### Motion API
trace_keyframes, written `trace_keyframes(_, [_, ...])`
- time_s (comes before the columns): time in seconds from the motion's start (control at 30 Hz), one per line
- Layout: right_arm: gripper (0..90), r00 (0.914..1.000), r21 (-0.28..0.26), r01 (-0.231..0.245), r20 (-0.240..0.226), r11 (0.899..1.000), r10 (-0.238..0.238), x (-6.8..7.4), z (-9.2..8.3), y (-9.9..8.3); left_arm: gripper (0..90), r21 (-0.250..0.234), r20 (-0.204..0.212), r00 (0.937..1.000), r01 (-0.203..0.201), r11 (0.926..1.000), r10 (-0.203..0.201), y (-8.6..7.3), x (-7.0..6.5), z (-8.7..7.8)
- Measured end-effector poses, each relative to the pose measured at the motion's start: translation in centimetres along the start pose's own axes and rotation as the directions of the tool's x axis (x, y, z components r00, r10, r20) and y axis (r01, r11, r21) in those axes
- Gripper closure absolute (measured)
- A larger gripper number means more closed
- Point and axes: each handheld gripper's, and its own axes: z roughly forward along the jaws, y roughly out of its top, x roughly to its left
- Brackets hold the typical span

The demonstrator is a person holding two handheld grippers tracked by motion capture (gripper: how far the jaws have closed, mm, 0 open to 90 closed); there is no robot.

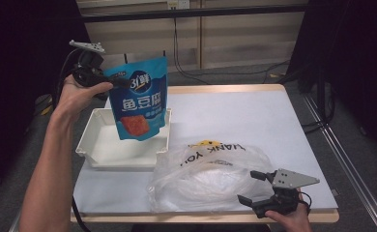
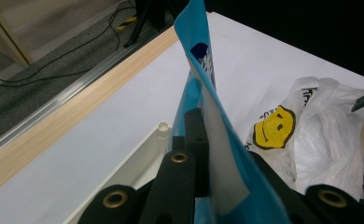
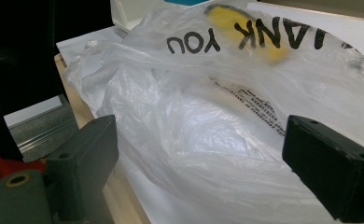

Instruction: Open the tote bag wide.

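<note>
A blue snack pouch (image 1: 140, 99) with a red picture hangs upright over the white tray (image 1: 92, 145). My left gripper (image 1: 120, 82) is shut on its upper left corner. The left gripper view looks down the pouch (image 2: 203, 88), pinched edge-on by that gripper (image 2: 202, 154), with the tray's rim (image 2: 140, 161) underneath. A crumpled clear plastic bag (image 1: 210, 174) printed "THANK YOU" with a yellow smiley lies near the table's front edge. My right gripper (image 1: 248, 186) stands open at the bag's right front side. In the right gripper view, the bag (image 3: 208, 116) lies just ahead of that open gripper (image 3: 203, 163), and no pad touches it.
The white table (image 1: 254, 121) has a wooden border, with bare surface at the back right. The tray's corner (image 3: 131, 11) sits beyond the bag. Cables lie on the floor behind the table, and dark curtains stand on both sides.
</note>
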Motion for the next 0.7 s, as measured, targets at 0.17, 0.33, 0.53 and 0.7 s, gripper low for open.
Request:
trace_keyframes(0.17, [10.4, 1.0000, 0.004, -0.004, 0.003, 1.000, 0.004, 0.0, 0.0, 0.0, 90.0, 0.008, 0.002, 1.0000, 0.004, 1.0000, -0.004, -0.5, 0.5, 1.2])
trace_keyframes(0.33, [10.4, 1.0000, 0.003, 0.000, 0.003, 1.000, 0.000, 0.0, -0.1, 0.0, 90.0, 0.004, -0.002, 1.0000, 0.009, 1.0000, -0.009, -1.1, 0.9, 2.1])
trace_keyframes(0.53, [10.4, 1.0000, 0.008, 0.000, 0.001, 1.000, 0.000, 0.0, 0.0, 0.0, 90.0, -0.001, -0.007, 0.9996, 0.027, 0.9996, -0.027, -1.4, 1.5, 3.2])
trace_keyframes(0.7, [10.4, 1.0000, 0.009, 0.002, -0.001, 1.000, -0.002, 0.0, 0.0, -0.1, 90.0, -0.008, -0.004, 0.9989, 0.047, 0.9989, -0.047, -2.1, 2.1, 3.7])
